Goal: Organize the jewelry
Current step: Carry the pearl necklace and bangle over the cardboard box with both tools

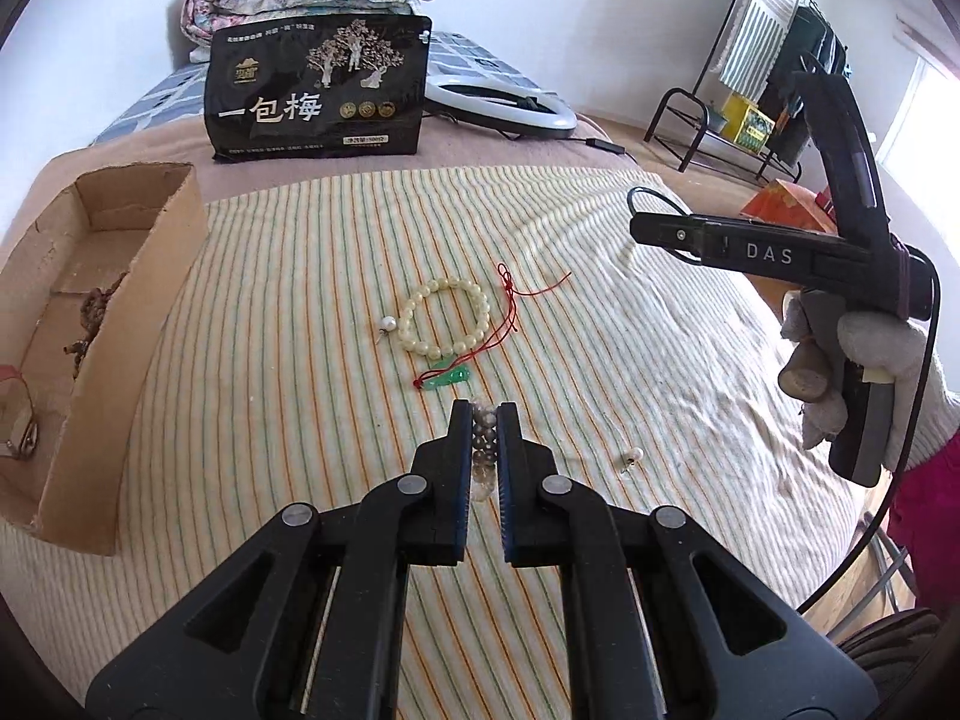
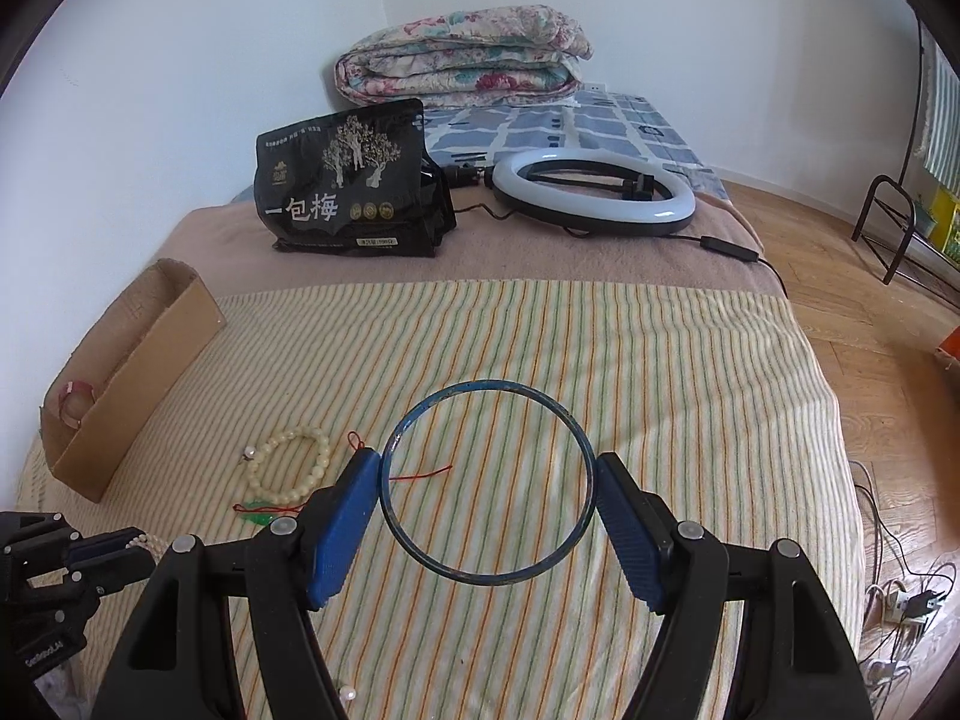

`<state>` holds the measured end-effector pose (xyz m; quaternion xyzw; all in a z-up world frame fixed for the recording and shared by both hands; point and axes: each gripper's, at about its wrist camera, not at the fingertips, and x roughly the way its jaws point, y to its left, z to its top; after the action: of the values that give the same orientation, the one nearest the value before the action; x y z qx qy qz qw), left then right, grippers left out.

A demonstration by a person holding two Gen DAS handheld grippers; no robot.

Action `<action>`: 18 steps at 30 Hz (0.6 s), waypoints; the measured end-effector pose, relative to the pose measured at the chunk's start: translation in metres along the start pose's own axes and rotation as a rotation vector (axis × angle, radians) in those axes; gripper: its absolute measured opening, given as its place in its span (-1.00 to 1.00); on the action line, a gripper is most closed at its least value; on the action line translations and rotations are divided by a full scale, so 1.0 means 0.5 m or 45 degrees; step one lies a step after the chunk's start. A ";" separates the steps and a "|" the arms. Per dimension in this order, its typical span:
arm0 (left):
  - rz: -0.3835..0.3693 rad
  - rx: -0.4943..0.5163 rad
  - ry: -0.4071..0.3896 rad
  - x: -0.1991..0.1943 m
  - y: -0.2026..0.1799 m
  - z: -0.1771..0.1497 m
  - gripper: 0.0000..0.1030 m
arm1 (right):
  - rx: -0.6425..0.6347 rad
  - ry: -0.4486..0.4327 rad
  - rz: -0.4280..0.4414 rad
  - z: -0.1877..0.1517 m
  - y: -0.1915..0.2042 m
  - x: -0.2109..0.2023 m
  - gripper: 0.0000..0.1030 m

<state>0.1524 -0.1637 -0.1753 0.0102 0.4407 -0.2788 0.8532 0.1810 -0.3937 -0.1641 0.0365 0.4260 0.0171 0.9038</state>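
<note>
My left gripper (image 1: 485, 414) is shut on a string of pale grey beads (image 1: 483, 450) just above the striped cloth (image 1: 300, 420). My right gripper (image 2: 487, 468) is shut on a thin blue bangle (image 2: 487, 381) and holds it above the cloth; its body shows at the right in the left wrist view (image 1: 750, 252). A cream bead bracelet (image 1: 445, 315) (image 2: 294, 461), a green pendant on red cord (image 1: 447, 377) (image 2: 259, 518) and two loose pearls (image 1: 387, 323) (image 1: 635, 453) lie on the cloth. A cardboard box (image 1: 150, 324) (image 2: 129, 372) at the left holds some jewelry.
A black snack bag (image 1: 318, 90) (image 2: 354, 180) and a ring light (image 2: 591, 195) stand behind the cloth. A folded quilt (image 2: 462, 57) lies at the far wall. A clothes rack (image 1: 750, 90) stands at the right, with cables on the floor (image 2: 900, 600).
</note>
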 end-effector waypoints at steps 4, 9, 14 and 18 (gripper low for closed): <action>0.013 -0.011 -0.027 -0.038 0.011 -0.002 -0.89 | -0.017 -0.017 0.003 0.002 0.014 -0.035 0.44; 0.024 -0.031 -0.073 -0.090 0.030 0.001 -0.89 | -0.033 -0.042 0.012 0.007 0.037 -0.075 0.44; 0.042 -0.044 -0.121 -0.142 0.049 0.002 -0.89 | -0.063 -0.062 0.032 0.014 0.067 -0.112 0.44; 0.054 -0.059 -0.155 -0.179 0.068 0.004 -0.89 | -0.082 -0.078 0.049 0.022 0.098 -0.133 0.44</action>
<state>0.1295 -0.0938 -0.1139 -0.0172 0.3938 -0.2503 0.8843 0.1472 -0.3498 -0.1019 0.0160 0.3965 0.0472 0.9167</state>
